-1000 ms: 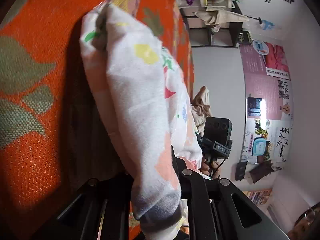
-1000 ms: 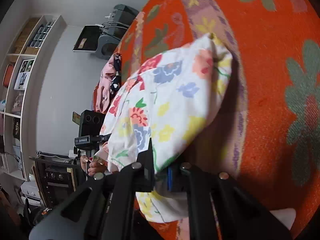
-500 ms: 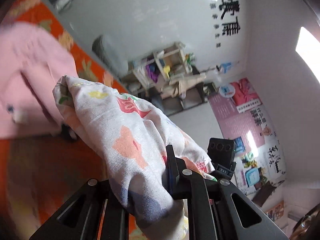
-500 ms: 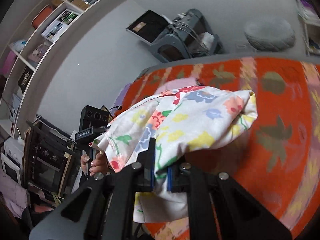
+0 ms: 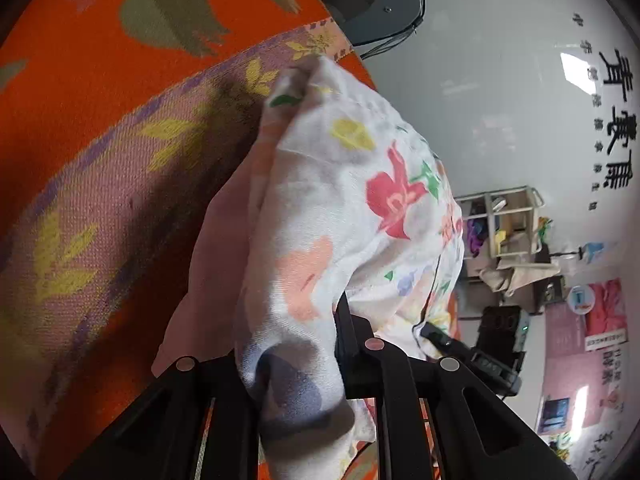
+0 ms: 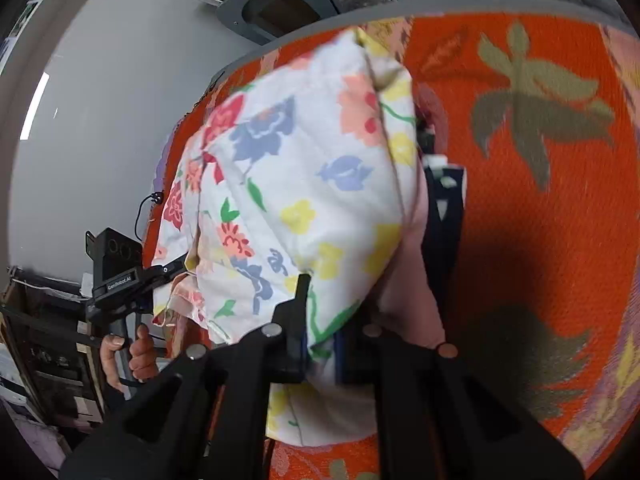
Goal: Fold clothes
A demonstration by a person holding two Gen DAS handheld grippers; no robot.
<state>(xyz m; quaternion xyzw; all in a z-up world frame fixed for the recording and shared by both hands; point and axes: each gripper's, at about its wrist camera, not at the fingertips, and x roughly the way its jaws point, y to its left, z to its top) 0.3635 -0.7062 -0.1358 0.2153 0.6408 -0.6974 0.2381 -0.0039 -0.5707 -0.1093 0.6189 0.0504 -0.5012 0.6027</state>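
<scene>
1. Half a second ago my left camera faced the wall and a pink garment; now it looks down on orange cloth again, and both views have swung across the room with the load still gripped.

2. Left wrist view: my left claw (image 5: 320,344) is nearly closed, pinching a bunched white cotton garment printed with red, yellow, blue and peach flowers (image 5: 344,208). It rises from the jaws and hangs over the orange woven cover with green leaves and a lilac-and-yellow border band (image 5: 100,184) that lies on the worktop. A pale pink fabric layer (image 5: 212,272) shows under the garment's left edge. Beyond, to the right, I see the right claw's black camera block (image 5: 500,332), a white wall with black characters (image 5: 616,120) and a cluttered shelf unit (image 5: 508,224).

3. Right wrist view: my right claw (image 6: 324,332) is likewise nearly closed on the same garment's lower edge, the cloth draped forward over the orange cover (image 6: 540,220). At lower left, a hand (image 6: 128,356) grips the left claw's black handle.
</scene>
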